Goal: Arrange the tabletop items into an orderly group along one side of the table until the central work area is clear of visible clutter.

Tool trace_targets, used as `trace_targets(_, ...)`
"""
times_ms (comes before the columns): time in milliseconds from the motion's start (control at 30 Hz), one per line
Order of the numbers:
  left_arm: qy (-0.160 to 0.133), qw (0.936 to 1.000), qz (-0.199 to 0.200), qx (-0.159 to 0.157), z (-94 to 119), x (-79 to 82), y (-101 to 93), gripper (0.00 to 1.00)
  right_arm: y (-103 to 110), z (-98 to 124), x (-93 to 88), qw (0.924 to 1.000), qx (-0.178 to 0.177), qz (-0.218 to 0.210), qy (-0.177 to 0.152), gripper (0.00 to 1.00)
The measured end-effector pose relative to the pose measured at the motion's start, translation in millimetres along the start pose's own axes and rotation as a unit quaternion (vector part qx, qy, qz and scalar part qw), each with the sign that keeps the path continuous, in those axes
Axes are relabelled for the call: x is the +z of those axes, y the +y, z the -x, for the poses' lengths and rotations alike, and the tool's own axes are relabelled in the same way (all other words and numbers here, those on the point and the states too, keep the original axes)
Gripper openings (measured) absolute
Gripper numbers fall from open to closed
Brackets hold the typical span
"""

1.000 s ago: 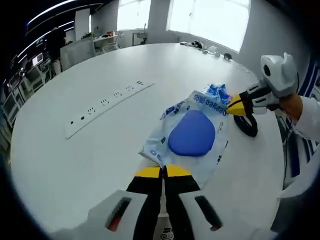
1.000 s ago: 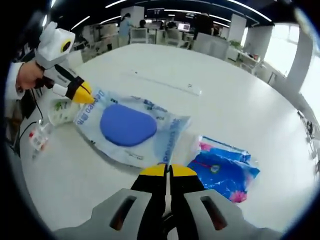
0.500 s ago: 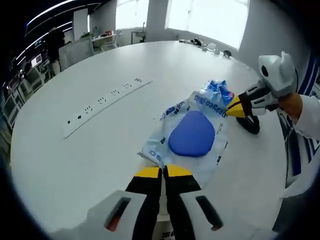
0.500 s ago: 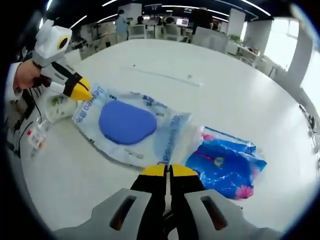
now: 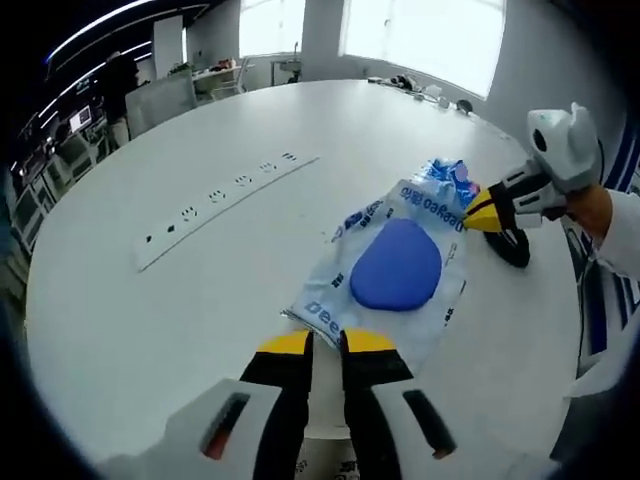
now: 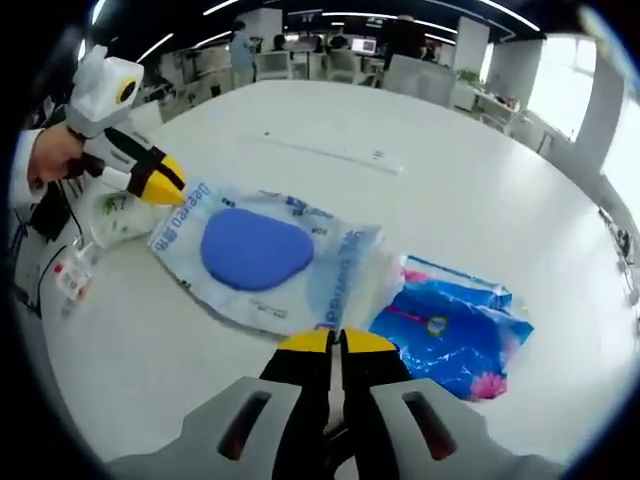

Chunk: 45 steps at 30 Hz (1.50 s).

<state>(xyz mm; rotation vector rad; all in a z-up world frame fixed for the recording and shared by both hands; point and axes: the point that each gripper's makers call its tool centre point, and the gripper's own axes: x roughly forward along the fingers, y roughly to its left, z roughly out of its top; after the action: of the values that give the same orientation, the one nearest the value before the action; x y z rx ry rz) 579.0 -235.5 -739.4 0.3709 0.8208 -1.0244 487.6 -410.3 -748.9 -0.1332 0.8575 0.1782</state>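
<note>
1. Yellow-tipped, the left gripper (image 5: 325, 343) is held slightly parted just at the near edge of the clear bag with the blue pad (image 5: 392, 275), nothing gripped.
2. The right gripper (image 6: 334, 342) is closed on that bag's opposite edge.
3. A blue floral packet (image 6: 450, 338) lies touching the bag on the white table (image 6: 480, 210).

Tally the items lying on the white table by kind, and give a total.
Clear bag with blue pad: 1
Blue floral packet: 1
Small clear packets at the table edge: 2
White power strip: 1
Black ring: 1
Total: 6
</note>
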Motion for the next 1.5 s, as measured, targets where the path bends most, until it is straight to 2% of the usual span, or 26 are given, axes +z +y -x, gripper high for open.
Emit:
trace_targets(533,-0.016,0.9997,0.016,0.007,12.7,4.1,5.6,0.18,3.0,9.1,2.1,0.9999,-0.006,-0.003,-0.009,0.07)
trace_targets(1000,-0.035,0.9987,0.030,0.021,31.7,10.2,15.1,0.26,4.2,20.8,16.5,0.9994,-0.020,0.001,-0.029,0.19)
trace_targets(1500,-0.061,0.9963,0.049,0.038,56.3,17.4,25.1,0.40,7.3,31.0,36.7,0.9985,-0.025,0.002,-0.049,0.32)
